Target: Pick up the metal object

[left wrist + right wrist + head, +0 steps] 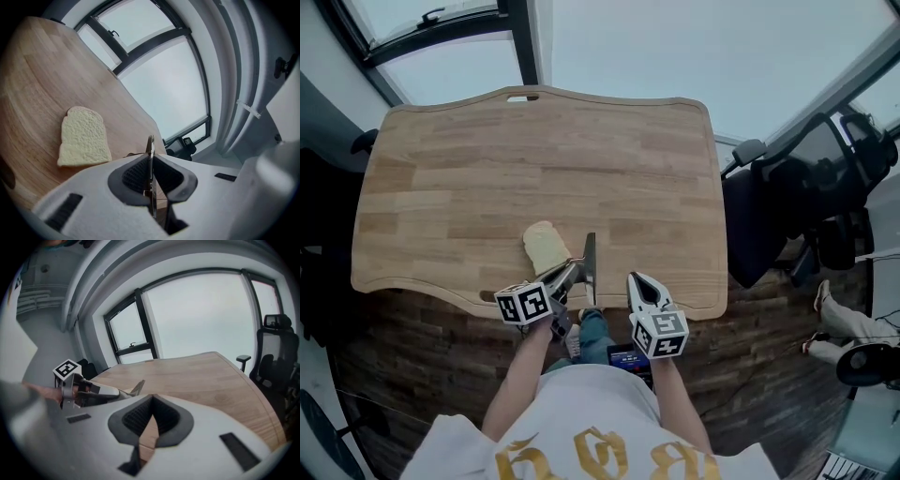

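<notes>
Left gripper (574, 271) is clamped on the flat metal blade (590, 255). The blade is thin and sits edge-on between the pads. Its long axis runs away from the person, at the table's near edge just right of a porous bread slice (546, 247). Right gripper (638, 281): jaws closed, nothing in them. Wood-plank table (534, 159) with a wavy outline, large windows (201, 315), black office chair (825, 187).

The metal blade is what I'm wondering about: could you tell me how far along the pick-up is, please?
Done: the left claw is shut on the metal blade, which sits edge-on between its jaws. In hand: the right gripper view suggests the blade is held just above the wooden table, near the bread slice. Left: probably only lifting clear. The right claw is shut and empty.
</notes>
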Demonstrator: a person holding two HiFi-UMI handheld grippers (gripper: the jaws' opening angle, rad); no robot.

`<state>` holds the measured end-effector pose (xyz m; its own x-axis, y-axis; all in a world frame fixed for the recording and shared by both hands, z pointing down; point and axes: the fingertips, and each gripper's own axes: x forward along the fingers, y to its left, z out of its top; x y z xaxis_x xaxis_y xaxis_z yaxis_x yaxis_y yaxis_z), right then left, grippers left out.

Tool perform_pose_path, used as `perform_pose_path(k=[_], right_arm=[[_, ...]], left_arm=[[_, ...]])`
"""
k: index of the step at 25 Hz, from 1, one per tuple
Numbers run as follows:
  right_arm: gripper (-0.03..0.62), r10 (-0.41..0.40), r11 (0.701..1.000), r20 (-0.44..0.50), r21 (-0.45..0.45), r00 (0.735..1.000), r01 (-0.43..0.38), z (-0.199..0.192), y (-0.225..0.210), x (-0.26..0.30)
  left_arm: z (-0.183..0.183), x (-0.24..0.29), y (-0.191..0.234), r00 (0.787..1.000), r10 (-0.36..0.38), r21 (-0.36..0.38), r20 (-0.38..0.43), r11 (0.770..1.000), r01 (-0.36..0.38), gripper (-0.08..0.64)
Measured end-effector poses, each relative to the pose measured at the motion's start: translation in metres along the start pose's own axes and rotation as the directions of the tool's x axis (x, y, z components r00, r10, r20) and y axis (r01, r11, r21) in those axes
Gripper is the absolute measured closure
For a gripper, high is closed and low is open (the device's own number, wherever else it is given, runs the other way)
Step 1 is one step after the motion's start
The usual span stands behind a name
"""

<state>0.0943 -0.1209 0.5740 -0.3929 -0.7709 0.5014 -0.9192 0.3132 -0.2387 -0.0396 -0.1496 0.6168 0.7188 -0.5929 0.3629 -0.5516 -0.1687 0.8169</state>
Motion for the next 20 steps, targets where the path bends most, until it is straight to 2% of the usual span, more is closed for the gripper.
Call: perform_pose_path(k=[12, 20], right_arm=[[0.581, -0.024, 0.998, 0.047, -0.064, 0.999, 0.027, 0.006, 0.015, -0.02], [0.581, -0.048, 0.997, 0.108, -0.058, 0.993, 0.054, 0.019, 0.017, -0.035]], left_arm=[[0.009, -0.027, -0.026, 0.998, -0.05, 0.026, 0.047, 0.998, 0.048, 0.518], [0.009, -0.042, -0.043, 0.995, -0.078, 0.04, 0.055, 0.996, 0.076, 0.518]])
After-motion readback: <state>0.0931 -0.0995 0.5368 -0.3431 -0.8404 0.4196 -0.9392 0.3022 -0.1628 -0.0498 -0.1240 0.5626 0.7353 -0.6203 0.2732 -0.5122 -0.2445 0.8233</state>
